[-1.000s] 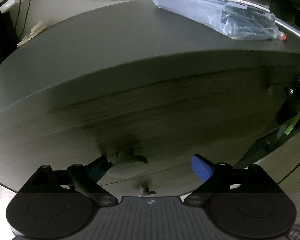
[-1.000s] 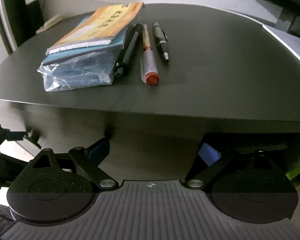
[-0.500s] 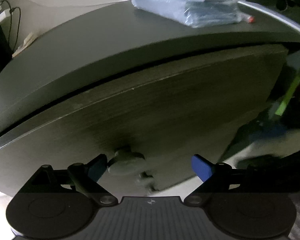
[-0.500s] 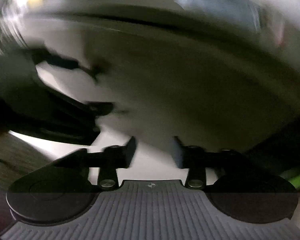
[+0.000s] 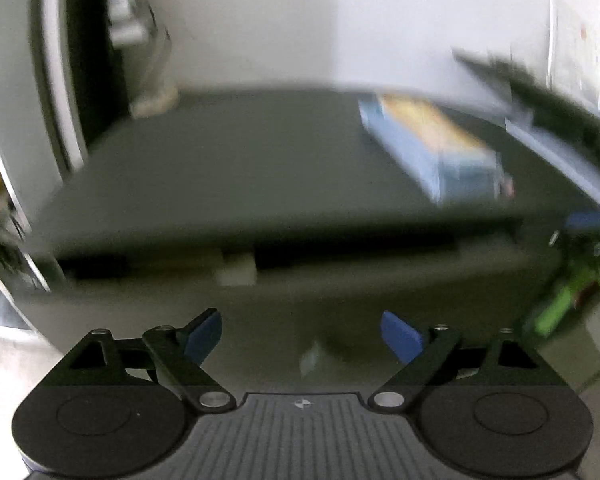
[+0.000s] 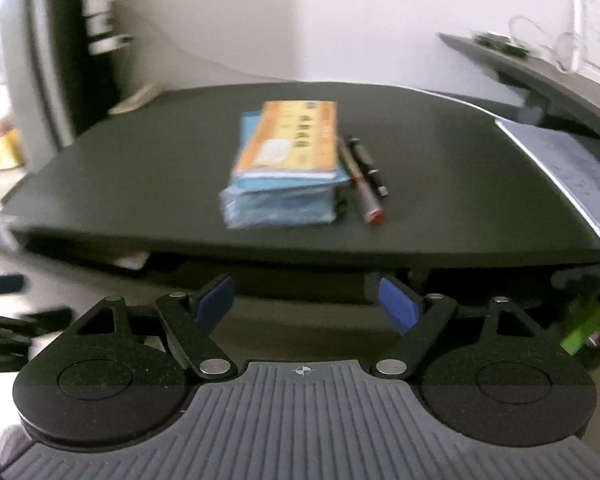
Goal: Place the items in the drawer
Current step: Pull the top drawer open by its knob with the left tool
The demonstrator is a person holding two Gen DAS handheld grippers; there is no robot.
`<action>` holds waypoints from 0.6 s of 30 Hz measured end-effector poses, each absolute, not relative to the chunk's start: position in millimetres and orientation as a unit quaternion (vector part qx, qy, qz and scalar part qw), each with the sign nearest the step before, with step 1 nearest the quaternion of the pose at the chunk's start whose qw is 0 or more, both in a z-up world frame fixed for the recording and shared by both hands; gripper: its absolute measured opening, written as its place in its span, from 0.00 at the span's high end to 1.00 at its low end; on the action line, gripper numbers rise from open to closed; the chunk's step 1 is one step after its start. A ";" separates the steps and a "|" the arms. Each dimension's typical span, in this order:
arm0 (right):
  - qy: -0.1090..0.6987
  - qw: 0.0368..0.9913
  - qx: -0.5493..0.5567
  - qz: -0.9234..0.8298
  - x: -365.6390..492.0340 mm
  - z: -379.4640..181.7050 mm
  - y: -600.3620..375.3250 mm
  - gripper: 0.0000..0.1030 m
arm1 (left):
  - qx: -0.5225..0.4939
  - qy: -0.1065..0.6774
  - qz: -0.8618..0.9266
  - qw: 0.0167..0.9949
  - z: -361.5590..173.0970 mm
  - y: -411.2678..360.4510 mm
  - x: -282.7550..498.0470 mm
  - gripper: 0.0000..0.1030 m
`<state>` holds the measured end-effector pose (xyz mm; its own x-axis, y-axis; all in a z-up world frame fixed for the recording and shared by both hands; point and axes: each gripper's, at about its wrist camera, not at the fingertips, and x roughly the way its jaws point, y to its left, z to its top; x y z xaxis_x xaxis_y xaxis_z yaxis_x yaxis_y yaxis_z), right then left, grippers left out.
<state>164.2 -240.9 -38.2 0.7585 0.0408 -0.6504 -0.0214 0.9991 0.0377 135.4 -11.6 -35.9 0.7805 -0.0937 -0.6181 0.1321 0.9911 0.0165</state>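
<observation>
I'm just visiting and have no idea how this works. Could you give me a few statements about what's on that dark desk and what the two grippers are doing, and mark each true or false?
1. The right gripper is open and holds nothing. True.
2. The orange booklet lies on top of the blue packet. True.
3. The pens lie left of the packet. False: in the right wrist view they lie to its right.
4. The left gripper is clamped on a pen. False: it is open and empty.
5. The stack sits on the desk. True.
</observation>
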 end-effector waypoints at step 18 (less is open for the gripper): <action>0.443 0.896 -0.005 -0.032 216.0 -78.0 -204.1 0.19 | 0.025 0.423 0.018 0.906 -75.3 -1.0 213.4 0.07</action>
